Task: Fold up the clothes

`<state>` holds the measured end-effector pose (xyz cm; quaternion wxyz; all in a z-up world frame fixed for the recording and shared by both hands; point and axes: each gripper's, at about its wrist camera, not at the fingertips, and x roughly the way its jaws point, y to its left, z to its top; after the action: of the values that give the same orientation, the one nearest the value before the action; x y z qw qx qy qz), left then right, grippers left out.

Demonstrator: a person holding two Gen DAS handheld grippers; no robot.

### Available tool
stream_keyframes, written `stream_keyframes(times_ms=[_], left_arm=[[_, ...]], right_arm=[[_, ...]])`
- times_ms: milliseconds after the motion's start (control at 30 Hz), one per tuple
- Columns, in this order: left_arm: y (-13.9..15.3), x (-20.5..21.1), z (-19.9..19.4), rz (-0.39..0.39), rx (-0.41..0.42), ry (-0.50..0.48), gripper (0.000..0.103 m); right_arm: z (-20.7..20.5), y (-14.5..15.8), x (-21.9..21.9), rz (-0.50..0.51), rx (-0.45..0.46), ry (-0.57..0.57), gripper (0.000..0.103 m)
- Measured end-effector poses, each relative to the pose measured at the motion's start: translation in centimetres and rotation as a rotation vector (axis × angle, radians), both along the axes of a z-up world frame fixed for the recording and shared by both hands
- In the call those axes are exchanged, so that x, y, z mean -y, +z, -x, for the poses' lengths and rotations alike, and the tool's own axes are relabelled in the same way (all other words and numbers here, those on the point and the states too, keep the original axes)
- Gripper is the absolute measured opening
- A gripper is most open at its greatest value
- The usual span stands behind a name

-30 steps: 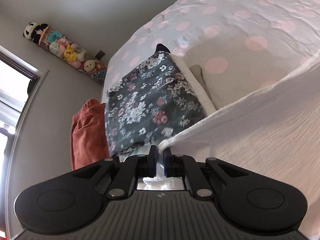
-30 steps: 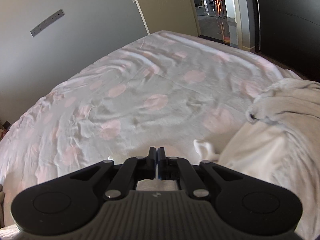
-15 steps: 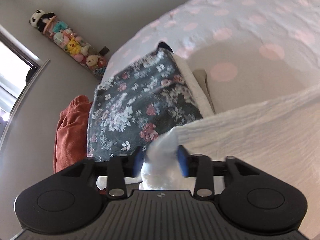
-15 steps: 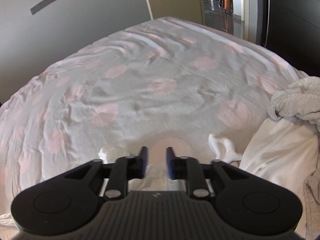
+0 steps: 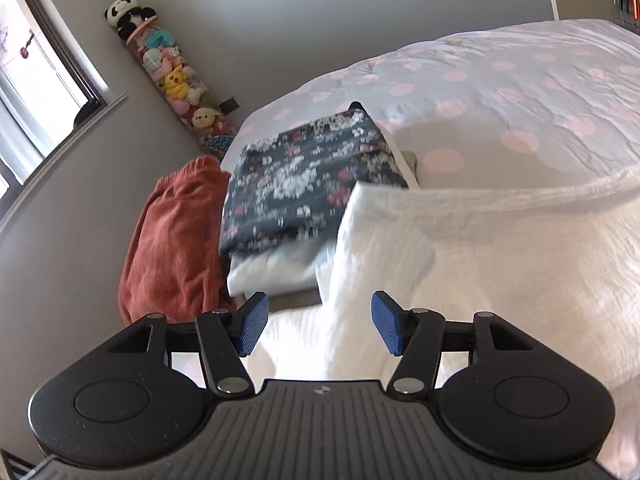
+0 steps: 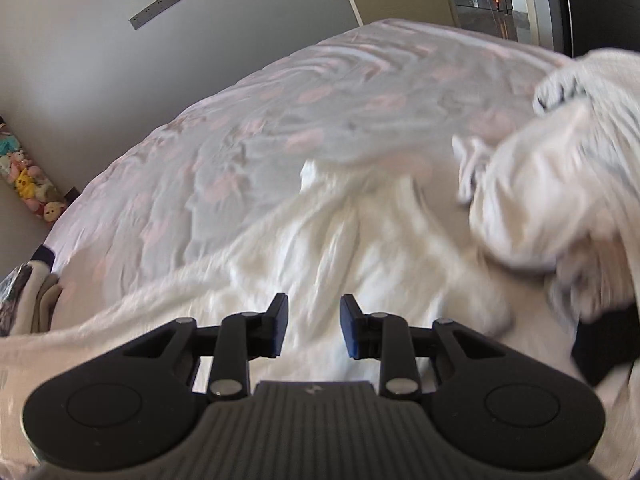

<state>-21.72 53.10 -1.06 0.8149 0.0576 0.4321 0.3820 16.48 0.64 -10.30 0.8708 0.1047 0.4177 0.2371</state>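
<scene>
A white crinkled garment (image 5: 480,240) lies spread on the bed, one folded edge running across it. My left gripper (image 5: 316,328) hovers over its near left corner; the jaws are opening, and the cloth lies loose below the blue pads (image 5: 253,328), which do not press it. In the right wrist view the same white garment (image 6: 340,240) is blurred. My right gripper (image 6: 313,326) stands open above it, nothing pinched.
A folded stack topped by dark floral fabric (image 5: 308,184) sits at the bed's left edge, with a rust-orange garment (image 5: 176,232) beside it. A heap of pale unfolded clothes (image 6: 560,180) lies at the right. The spotted bedcover (image 6: 280,128) stretches beyond. A plush-toy column (image 5: 172,76) stands against the wall.
Both grippers were shut on the white garment's edge a second ago; both have let go and pulled back. The cloth has dropped onto the bed.
</scene>
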Motion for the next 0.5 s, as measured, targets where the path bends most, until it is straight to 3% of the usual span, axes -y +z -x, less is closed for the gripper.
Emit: stream_keyframes(times_ms=[200,400,467,500], left_arm=[[-3.2,1.4,3.3,0.033,0.057,-0.043,0.05],[-6.9,0.0,2.6,-0.02,-0.058,0.002,0.05],[-7.5,-0.7,2.8,-0.017,-0.068,0.033,0.044],[-7.7,-1.0,3.0,-0.013,-0.069,0.048,0.031]], right_arm=[[4.9,-2.4,0.7,-0.052,0.008,0.005,0.033],[5.0,-3.7,-0.3,-0.02,0.025,0.014,0.033],[5.0,-3.9,-0.7,0.003,0.036,0.027,0.034],[5.0,-4.0,-0.9,0.008,0.037,0.028,0.034]])
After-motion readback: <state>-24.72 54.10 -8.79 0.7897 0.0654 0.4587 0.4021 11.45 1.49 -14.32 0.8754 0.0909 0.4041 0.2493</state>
